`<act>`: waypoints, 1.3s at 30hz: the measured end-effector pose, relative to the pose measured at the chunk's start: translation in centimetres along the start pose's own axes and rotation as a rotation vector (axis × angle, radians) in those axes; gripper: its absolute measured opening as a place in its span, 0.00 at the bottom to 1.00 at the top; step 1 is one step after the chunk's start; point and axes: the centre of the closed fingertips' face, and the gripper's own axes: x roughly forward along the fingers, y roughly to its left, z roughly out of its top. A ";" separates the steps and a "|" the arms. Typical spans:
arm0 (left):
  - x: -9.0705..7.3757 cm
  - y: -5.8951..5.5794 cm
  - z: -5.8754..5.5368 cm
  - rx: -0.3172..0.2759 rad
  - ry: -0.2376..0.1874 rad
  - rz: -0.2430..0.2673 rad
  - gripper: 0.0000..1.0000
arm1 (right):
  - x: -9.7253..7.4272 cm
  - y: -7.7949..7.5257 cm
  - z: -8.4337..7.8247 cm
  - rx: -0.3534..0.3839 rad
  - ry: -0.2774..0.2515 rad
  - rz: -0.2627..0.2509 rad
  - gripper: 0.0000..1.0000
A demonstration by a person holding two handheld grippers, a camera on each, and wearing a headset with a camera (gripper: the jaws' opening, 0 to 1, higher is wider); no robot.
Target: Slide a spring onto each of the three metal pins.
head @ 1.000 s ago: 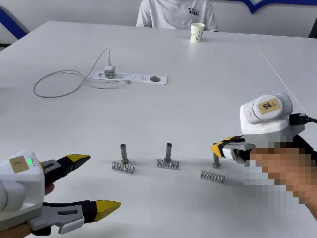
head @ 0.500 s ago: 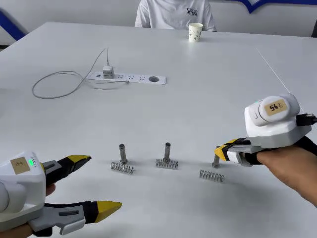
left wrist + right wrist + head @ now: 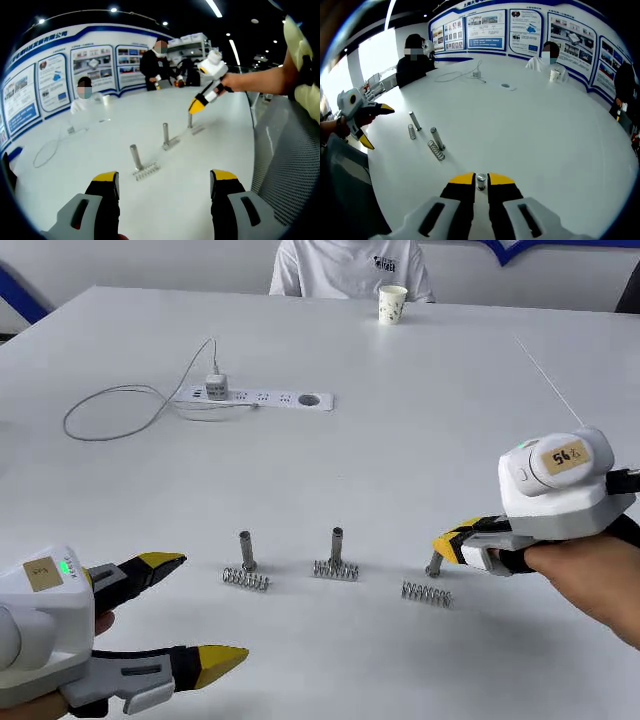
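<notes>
Jaws: your right gripper is closing on the top of the right pin, gripping it; your left gripper is hanging wide open at the near left, holding nothing.
Pins: left pin, middle pin and right pin are standing upright in a row on the table.
Springs: left spring, middle spring and right spring are lying flat, each just on the near side of its pin.
</notes>
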 end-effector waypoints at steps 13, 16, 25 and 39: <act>-0.1 -0.1 0.1 0.003 0.001 -0.004 0.75 | -1.2 -0.1 -0.3 -0.026 -0.024 0.012 0.13; -0.1 -0.2 0.2 0.005 0.000 -0.006 0.75 | -1.4 -0.1 -0.9 -0.029 -0.022 0.023 0.14; 0.2 -0.7 0.2 0.006 0.002 -0.020 0.75 | -1.4 1.5 -2.8 -0.079 0.006 0.126 0.14; 0.3 -1.1 0.0 0.005 0.007 -0.034 0.74 | 0.1 2.9 -4.6 -0.204 0.051 0.236 0.16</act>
